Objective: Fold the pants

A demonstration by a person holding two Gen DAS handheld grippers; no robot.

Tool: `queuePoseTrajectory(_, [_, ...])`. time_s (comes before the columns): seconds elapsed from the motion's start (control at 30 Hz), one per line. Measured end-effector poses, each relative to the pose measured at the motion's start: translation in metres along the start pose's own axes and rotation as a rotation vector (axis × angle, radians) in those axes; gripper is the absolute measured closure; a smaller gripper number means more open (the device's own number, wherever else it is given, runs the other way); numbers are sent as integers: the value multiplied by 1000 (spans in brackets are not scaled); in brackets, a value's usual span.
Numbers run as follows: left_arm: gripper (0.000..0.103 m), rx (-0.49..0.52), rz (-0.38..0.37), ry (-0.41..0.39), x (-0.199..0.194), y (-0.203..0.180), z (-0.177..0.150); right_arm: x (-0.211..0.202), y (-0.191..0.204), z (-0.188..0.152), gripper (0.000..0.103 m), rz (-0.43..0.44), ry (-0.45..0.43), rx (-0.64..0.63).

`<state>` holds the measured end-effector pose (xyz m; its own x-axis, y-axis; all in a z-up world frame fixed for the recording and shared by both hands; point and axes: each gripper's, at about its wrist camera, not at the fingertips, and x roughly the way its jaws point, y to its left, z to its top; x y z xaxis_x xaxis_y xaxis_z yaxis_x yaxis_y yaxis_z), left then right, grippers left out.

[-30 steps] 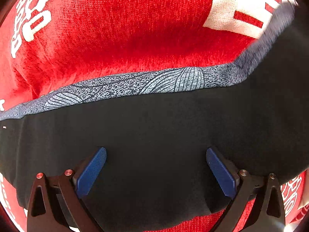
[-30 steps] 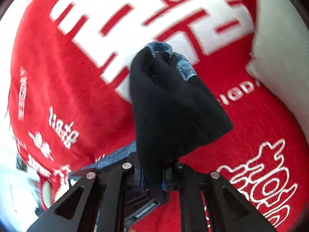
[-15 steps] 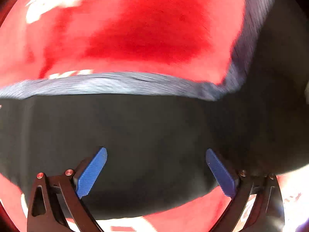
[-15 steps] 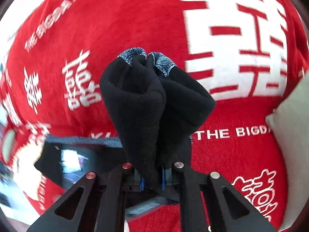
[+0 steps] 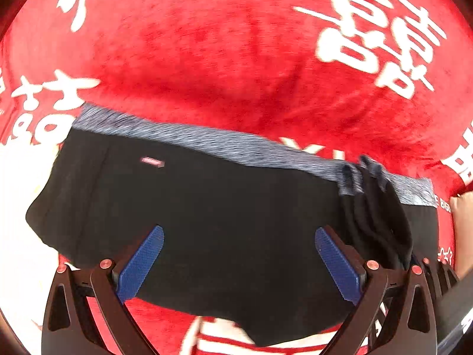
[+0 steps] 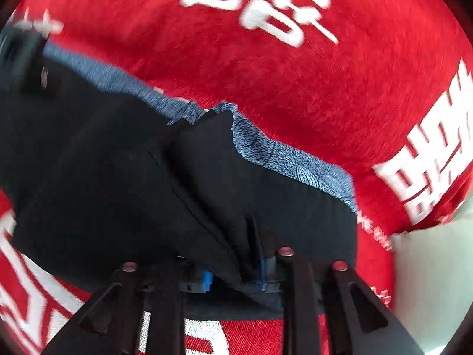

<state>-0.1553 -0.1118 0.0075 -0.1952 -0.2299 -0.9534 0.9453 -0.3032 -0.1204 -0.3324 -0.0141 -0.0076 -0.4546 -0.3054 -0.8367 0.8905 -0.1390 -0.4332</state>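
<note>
Black pants (image 5: 236, 207) with a grey-blue patterned waistband (image 5: 207, 142) lie spread across a red blanket. My left gripper (image 5: 239, 260) hovers over them, open, its blue pads (image 5: 139, 263) wide apart with nothing pinched. At the right end a bunched fold (image 5: 375, 207) of the pants runs down to my right gripper (image 5: 437, 272). In the right wrist view the pants (image 6: 103, 177) and waistband (image 6: 295, 165) fill the middle. The right gripper (image 6: 235, 272) has its jaws opening, and the fold still sits loosely between its pads (image 6: 207, 281).
The red blanket (image 5: 236, 59) with white lettering covers the whole surface (image 6: 295, 74). A pale cushion (image 6: 428, 266) lies at the right edge, also visible as a beige corner (image 5: 464, 222). A dark blurred object (image 6: 23, 53) sits at the upper left of the right wrist view.
Both grippers have swept sideways over the blanket. The bunch that hung from my shut right gripper now lies down on the rest of the pants, and its jaws have parted.
</note>
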Motion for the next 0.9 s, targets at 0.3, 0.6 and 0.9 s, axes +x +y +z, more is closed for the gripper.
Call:
queuePoseTrajectory(0.3, [0, 140, -152, 36, -12, -69, 0, -52, -69, -39, 49, 207, -20, 195])
queuePoseTrajectory(0.6, [10, 281, -270, 80, -5, -149, -3, 5, -167, -76, 49, 373, 115, 597])
queuePoseTrajectory(0.9, [95, 334, -344, 210, 10, -175, -10, 0, -180, -94, 49, 418, 113, 653])
